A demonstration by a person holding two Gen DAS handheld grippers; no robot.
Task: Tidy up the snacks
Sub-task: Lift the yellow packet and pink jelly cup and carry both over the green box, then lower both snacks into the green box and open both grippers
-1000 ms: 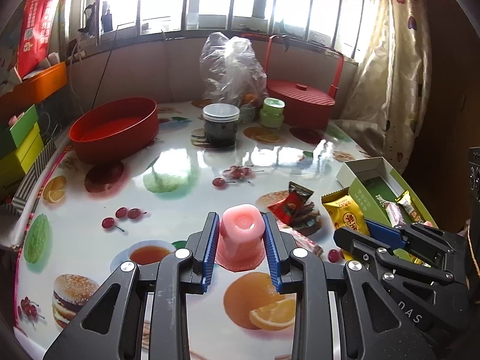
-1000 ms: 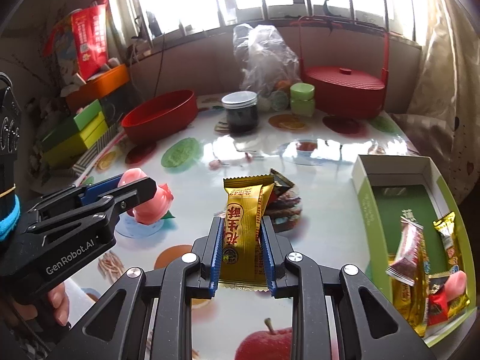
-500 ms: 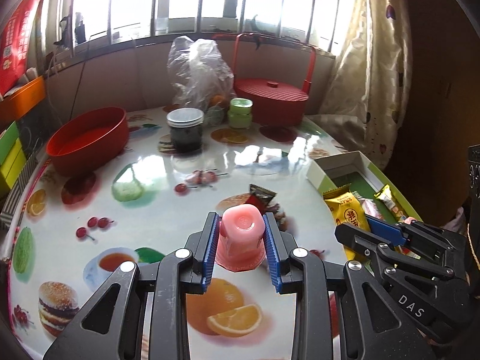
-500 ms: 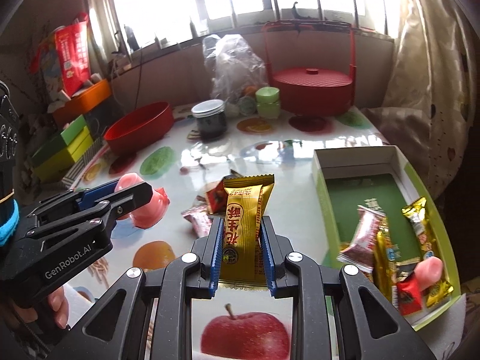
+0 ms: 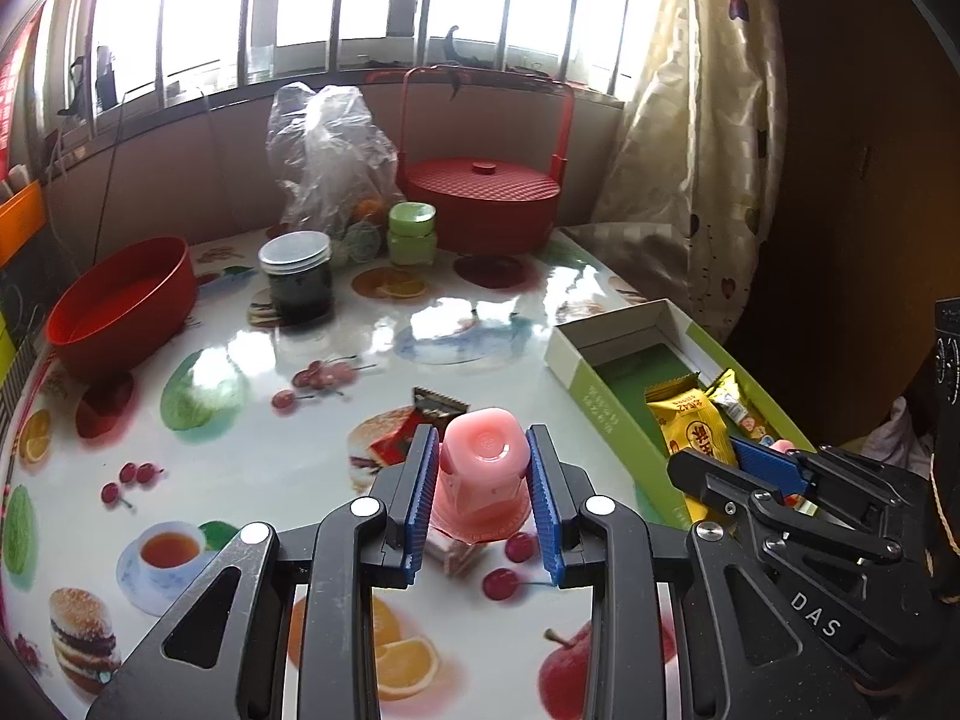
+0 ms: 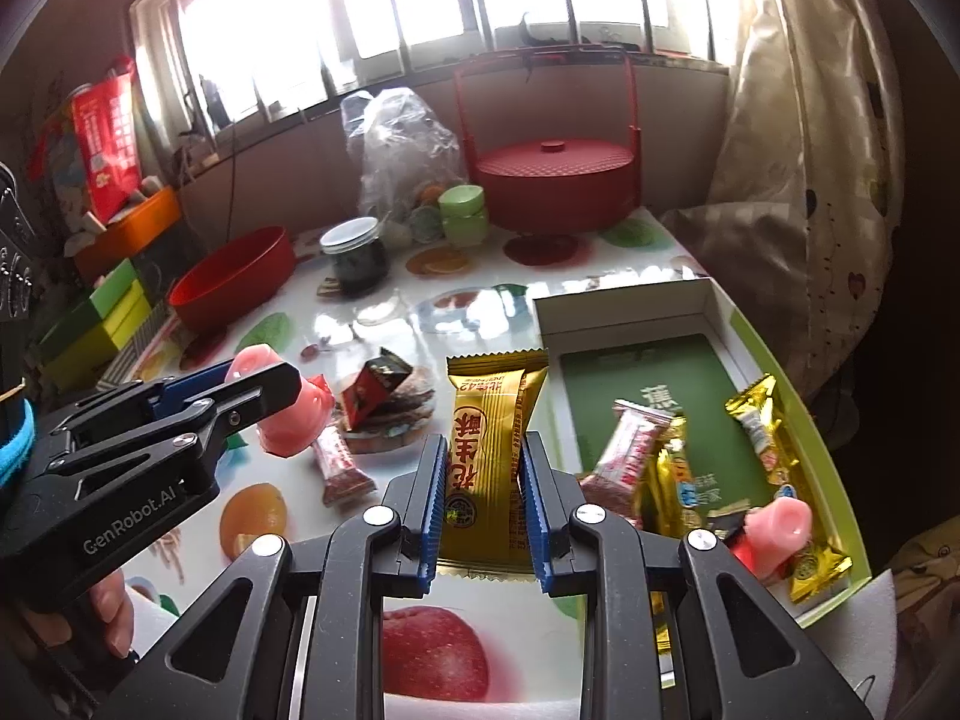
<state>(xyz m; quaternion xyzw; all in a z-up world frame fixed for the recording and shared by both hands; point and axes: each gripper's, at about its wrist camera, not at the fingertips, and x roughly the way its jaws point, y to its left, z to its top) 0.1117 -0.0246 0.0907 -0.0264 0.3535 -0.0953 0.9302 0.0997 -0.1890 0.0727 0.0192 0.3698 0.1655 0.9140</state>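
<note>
Both grippers have swung toward the green box (image 6: 834, 438) since the earlier frames; it now fills more of each view.
Table (image 5: 510, 324): fruit-print cloth; red bowl (image 5: 120, 306), jar (image 5: 297, 276).
Box: open, several wrapped snacks inside, count unclear.
Left gripper (image 5: 483, 495): clamped on pink jelly cup (image 5: 485, 456), above table.
Right gripper (image 6: 483, 501): closed on yellow packet (image 6: 489, 450), beside box's left wall.
</note>
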